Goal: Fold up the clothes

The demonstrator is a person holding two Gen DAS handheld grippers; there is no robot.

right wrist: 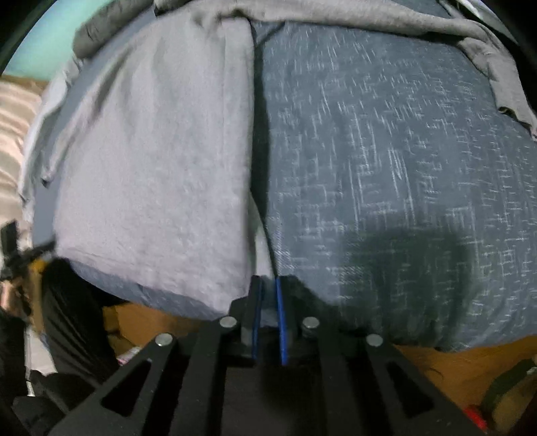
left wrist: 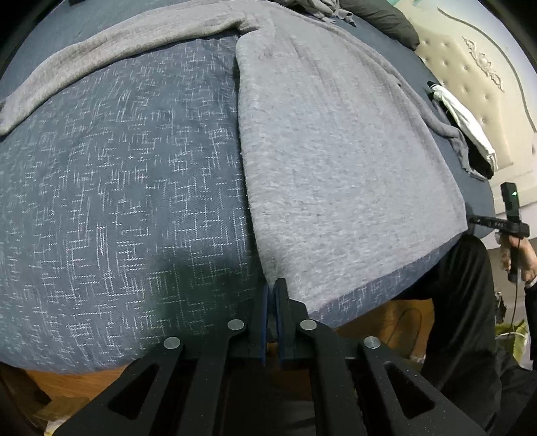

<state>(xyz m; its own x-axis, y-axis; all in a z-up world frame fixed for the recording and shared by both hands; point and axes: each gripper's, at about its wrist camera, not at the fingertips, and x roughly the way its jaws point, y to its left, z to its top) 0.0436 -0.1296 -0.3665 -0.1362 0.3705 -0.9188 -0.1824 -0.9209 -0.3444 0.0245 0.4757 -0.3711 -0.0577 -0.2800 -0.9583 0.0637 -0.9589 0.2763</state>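
Note:
A grey knit garment (left wrist: 335,151) lies flat on the blue patterned bedcover (left wrist: 117,201), folded along a straight edge, with one sleeve (left wrist: 100,50) trailing off to the left. My left gripper (left wrist: 272,285) points down at the near corner of that folded edge, its jaws pressed together on the corner. In the right wrist view the same garment (right wrist: 151,151) fills the left half, and a sleeve (right wrist: 486,57) lies at the far right. My right gripper (right wrist: 268,280) stands at the garment's near corner with a narrow gap between its pads; the fabric edge runs into that gap.
The bed's near edge and wooden frame (left wrist: 386,322) lie just below the grippers. A person's dark trouser leg (left wrist: 463,302) and a hand (left wrist: 523,261) are at the right. A black-and-white garment (left wrist: 466,127), a dark pillow (left wrist: 386,16) and a padded headboard (left wrist: 480,67) border the far side.

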